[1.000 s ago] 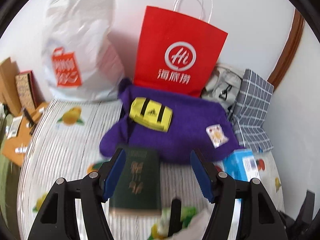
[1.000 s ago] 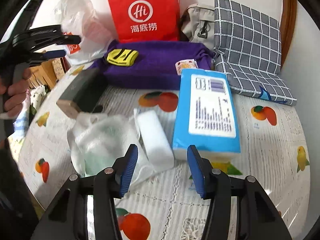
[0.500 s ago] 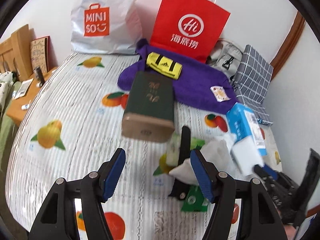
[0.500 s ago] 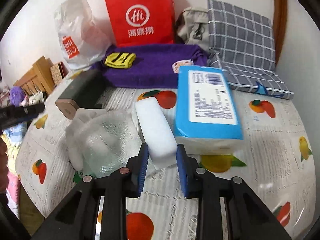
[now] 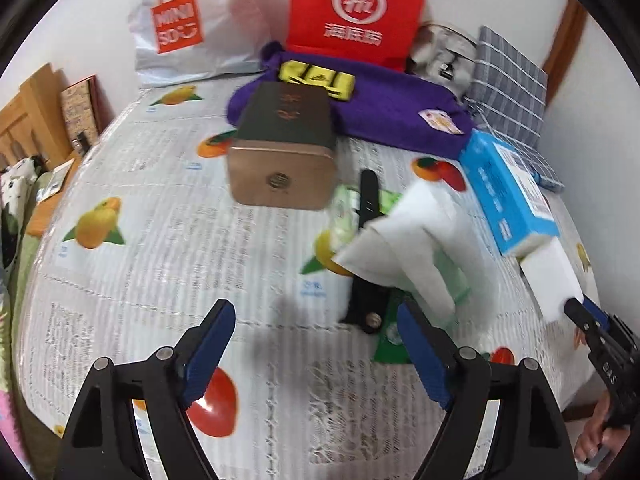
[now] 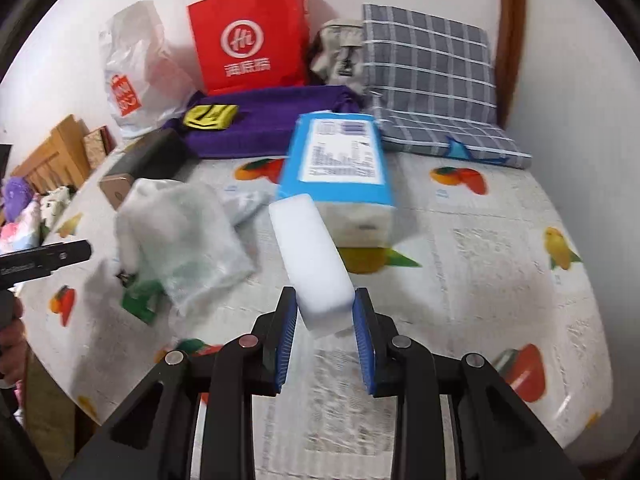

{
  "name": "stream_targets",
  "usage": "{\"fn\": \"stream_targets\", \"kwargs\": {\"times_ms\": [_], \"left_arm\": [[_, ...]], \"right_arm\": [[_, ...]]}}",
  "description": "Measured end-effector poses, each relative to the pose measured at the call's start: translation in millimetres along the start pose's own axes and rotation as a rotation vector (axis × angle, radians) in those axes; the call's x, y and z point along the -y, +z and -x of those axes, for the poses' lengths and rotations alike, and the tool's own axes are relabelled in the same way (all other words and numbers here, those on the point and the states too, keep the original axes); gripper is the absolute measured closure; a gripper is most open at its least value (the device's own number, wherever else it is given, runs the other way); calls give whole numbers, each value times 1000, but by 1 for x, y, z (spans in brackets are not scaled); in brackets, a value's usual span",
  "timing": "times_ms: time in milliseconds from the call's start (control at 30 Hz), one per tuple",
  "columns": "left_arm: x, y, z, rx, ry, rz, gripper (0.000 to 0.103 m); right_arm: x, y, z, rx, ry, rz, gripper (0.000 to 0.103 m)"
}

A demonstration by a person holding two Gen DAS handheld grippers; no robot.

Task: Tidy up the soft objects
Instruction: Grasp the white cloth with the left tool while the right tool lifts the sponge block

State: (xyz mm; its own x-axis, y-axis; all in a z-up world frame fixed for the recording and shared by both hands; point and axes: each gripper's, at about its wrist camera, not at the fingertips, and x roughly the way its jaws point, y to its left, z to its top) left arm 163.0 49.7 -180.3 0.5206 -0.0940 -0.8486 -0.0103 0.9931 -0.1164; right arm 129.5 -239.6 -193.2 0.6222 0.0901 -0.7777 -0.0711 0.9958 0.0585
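My right gripper (image 6: 325, 340) is shut on the near end of a white sponge block (image 6: 310, 256) and holds it above the fruit-print tablecloth (image 6: 460, 280). The block also shows in the left wrist view (image 5: 550, 280), with the right gripper's tip (image 5: 580, 314) on it. My left gripper (image 5: 316, 350) is open and empty over the cloth. A crumpled white plastic bag (image 5: 420, 248) lies just ahead of it on the right, also in the right wrist view (image 6: 184, 236). A blue tissue pack (image 6: 340, 164) lies behind the block.
A dark green tin box (image 5: 284, 148) lies mid-table. A purple towel (image 5: 392, 108) with a yellow pouch (image 5: 316, 78), a red paper bag (image 5: 356, 8), a white Miniso bag (image 5: 180, 28) and a grey checked cushion (image 6: 432, 76) line the back. A black strap (image 5: 366, 240) lies under the plastic bag.
My right gripper has closed on the white sponge block and lifted it off the cloth. My left gripper has pulled back from the green tin box toward the near table edge.
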Motion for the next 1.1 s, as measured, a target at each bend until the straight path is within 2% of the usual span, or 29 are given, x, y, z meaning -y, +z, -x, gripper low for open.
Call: {"fn": "stream_targets", "kwargs": {"times_ms": [67,167,267,433,567,633,767,833,900,1000,1100], "left_arm": [[8,-2,-2,-10,-4,-34,21],[21,-4,-3,24,38,-107,21],[32,-7,-3,42,-3,-164,21],[36,-3,-3,61,-69,-145,21],[32,2,-7,62,-52,-119,21],[34,6,-9,53,-68,-141,21],[39,10,-10,72,-50,-192,21],[41,13,-15,71,-48,-214,21],[45,16,-20,70,-36,-236,21],[51,20,-30,62,-23,-265,21],[58,23,-39,59,-21,-291,21]], "right_arm": [[9,-3,-3,-10,1,-19,75],[16,-8,-8,-28,-5,-19,74],[17,-11,-10,-27,2,-15,73],[16,-11,-13,-17,5,0,72],[20,-11,-20,-27,20,-9,71],[21,-12,-25,-45,19,-14,69],[22,-13,-26,-38,47,2,59],[21,-12,-23,-21,53,10,37],[22,-9,-19,12,50,9,29],[24,-4,-22,23,62,-7,29],[23,0,-30,6,40,-13,29]]}}
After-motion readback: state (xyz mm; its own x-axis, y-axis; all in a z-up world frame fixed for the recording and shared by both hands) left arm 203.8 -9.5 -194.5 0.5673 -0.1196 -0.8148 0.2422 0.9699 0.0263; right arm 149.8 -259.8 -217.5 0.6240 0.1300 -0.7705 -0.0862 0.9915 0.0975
